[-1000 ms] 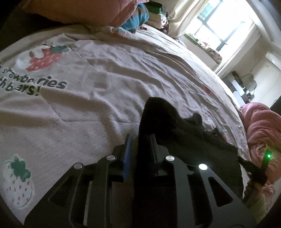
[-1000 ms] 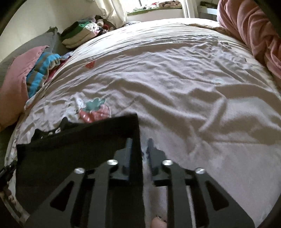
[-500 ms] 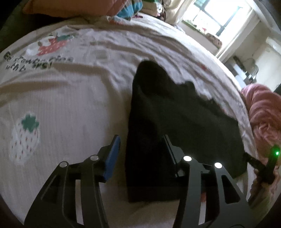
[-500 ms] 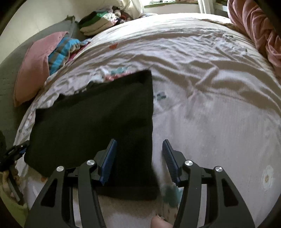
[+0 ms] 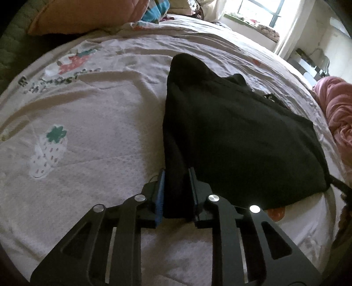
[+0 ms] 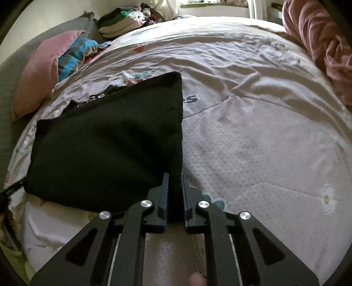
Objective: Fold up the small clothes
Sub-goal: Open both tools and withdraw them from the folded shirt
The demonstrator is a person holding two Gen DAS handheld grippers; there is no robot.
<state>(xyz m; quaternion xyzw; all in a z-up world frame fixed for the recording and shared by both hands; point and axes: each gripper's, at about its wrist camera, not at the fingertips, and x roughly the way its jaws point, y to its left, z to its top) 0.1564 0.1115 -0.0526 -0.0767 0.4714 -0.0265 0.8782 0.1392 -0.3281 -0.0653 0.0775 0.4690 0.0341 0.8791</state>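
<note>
We see a wide bed (image 6: pixel 253 140) covered by a pale, creased sheet printed with strawberries (image 5: pixel 49 151) and dark lettering. At the bed's far end, a window (image 5: pixel 259 11) lets in bright daylight, and a light curtain (image 5: pixel 292 28) hangs beside it. Along the left edge of the bed lies a pink pillow (image 6: pixel 41 70), with a blue striped cloth (image 6: pixel 74 55) bunched against it and a stack of folded clothes (image 6: pixel 123 22) further toward the window. On the opposite side of the bed sits a rumpled pink blanket (image 6: pixel 319 44). Behind the pillow we make out a grey quilted surface (image 6: pixel 11 72) below a pale wall (image 6: pixel 48 13).
</note>
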